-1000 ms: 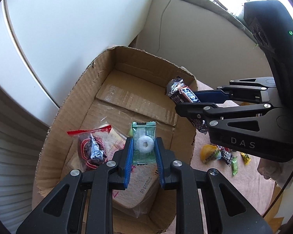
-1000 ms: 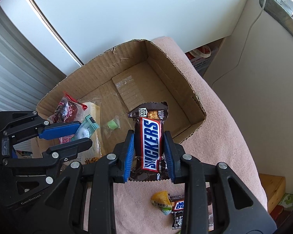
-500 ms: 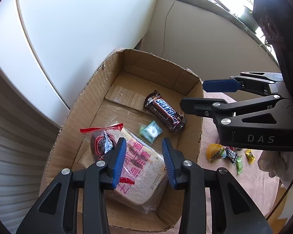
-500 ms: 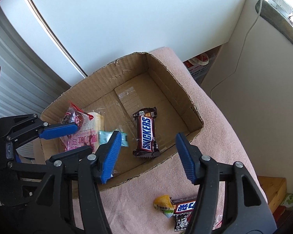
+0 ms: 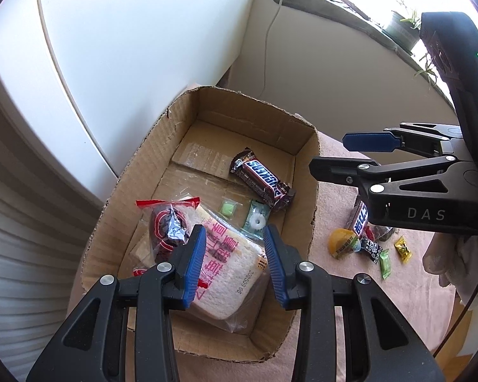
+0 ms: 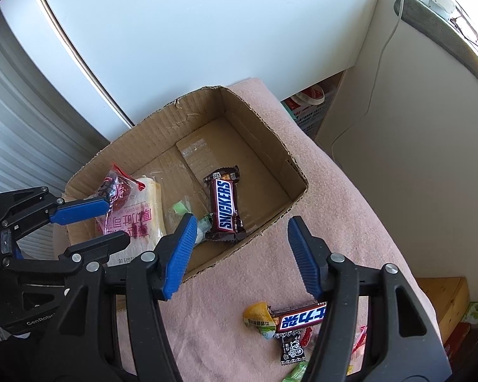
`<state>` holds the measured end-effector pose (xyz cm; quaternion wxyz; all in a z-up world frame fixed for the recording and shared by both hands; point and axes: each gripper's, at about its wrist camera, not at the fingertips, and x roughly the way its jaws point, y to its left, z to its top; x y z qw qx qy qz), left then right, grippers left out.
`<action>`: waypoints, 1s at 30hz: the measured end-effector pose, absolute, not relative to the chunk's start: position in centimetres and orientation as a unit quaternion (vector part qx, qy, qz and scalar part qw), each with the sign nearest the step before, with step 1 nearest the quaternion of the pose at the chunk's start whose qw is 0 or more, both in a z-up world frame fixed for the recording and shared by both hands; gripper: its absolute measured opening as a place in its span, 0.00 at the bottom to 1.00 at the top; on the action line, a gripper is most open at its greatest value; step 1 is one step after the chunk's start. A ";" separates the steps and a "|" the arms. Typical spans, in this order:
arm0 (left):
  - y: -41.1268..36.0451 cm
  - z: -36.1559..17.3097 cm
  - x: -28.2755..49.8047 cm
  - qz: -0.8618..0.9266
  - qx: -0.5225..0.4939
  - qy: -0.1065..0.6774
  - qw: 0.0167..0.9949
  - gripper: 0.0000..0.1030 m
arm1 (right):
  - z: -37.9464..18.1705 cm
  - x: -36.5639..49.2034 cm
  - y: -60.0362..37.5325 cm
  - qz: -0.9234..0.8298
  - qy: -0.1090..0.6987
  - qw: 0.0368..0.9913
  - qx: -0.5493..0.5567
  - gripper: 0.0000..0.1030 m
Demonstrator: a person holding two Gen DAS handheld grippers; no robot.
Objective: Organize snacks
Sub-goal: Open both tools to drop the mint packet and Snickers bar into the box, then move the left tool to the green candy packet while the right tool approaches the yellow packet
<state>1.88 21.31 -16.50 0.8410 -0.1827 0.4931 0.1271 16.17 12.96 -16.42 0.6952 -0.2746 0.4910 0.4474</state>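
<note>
The cardboard box (image 6: pixel 264 133) has bare floor at its far end, toward 12 o'clock in the right wrist view, with open passage from above. The Snickers bar (image 6: pixel 224 203) lies mid-floor, with the mint packet (image 5: pixel 256 219) touching it and the green candy (image 5: pixel 228 207) just beside at 9 o'clock. The bread packet (image 5: pixel 229 264) and red-sealed bag (image 5: pixel 169 222) crowd the near end, under the left gripper (image 5: pixel 234 265), whose fingers stand apart above them. The right gripper (image 6: pixel 239 254) spreads wide over the box's near rim. At 5 o'clock, loose snacks (image 6: pixel 286 324) clutter the pink cloth (image 6: pixel 350 207), bare elsewhere.
</note>
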 end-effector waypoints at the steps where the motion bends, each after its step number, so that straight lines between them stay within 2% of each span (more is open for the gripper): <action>1: 21.2 -16.3 1.8 0.126 -0.182 0.493 0.841 0.35 | -16.3 16.1 12.8 0.447 0.491 0.696 -0.274 0.60; 8: 19.8 -15.7 1.7 0.114 -0.179 0.491 0.845 0.35 | -15.2 16.1 9.7 0.438 0.489 0.708 -0.260 0.61; 9: 19.5 -15.6 1.7 0.110 -0.179 0.491 0.846 0.35 | -15.0 16.2 9.0 0.435 0.490 0.710 -0.257 0.63; 10: 19.2 -15.5 1.7 0.107 -0.178 0.490 0.846 0.35 | -14.9 16.3 8.3 0.432 0.490 0.714 -0.255 0.69; 12: 18.4 -15.5 1.8 0.100 -0.171 0.490 0.849 0.46 | -14.7 16.6 6.7 0.421 0.485 0.724 -0.250 0.76; 14: 17.5 -15.4 1.9 0.090 -0.166 0.489 0.851 0.49 | -14.5 16.9 4.9 0.409 0.482 0.735 -0.245 0.79; 30: 9.9 -17.2 3.6 0.015 -0.140 0.517 0.844 0.49 | -17.2 17.6 -9.1 0.319 0.536 0.753 -0.208 0.80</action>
